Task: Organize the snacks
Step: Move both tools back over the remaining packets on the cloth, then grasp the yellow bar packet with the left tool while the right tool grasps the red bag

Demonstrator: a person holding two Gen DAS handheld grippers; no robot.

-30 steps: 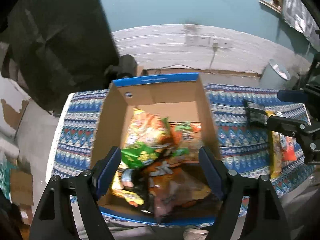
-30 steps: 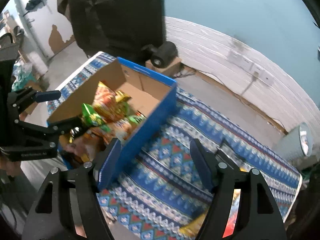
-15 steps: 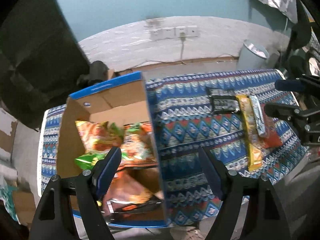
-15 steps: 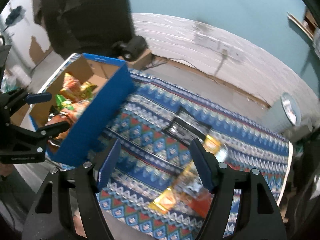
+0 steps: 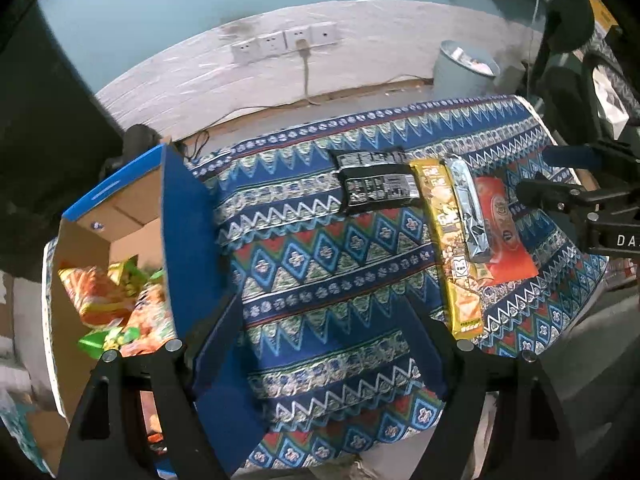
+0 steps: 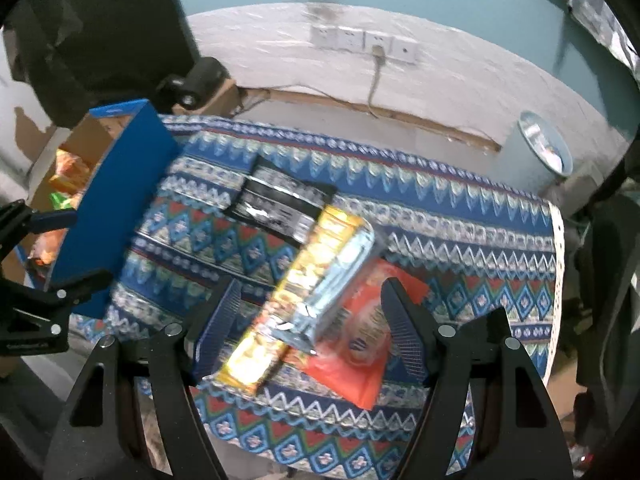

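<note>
The cardboard box (image 5: 120, 216) at the table's (image 5: 320, 280) left end already holds a heap of snack bags (image 5: 116, 300), too jumbled to count. Four packets remain on the cloth — one black (image 5: 376, 186), one yellow (image 5: 452, 240), one silver (image 5: 468, 208), one red (image 5: 504, 232). Both the left claw (image 5: 324, 344) and the right claw (image 6: 308, 320) stand open and empty — the right just above the three overlapping packets.

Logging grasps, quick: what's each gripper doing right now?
Left gripper: open, holding nothing.
Right gripper: open, empty, above the snack packets.
</note>
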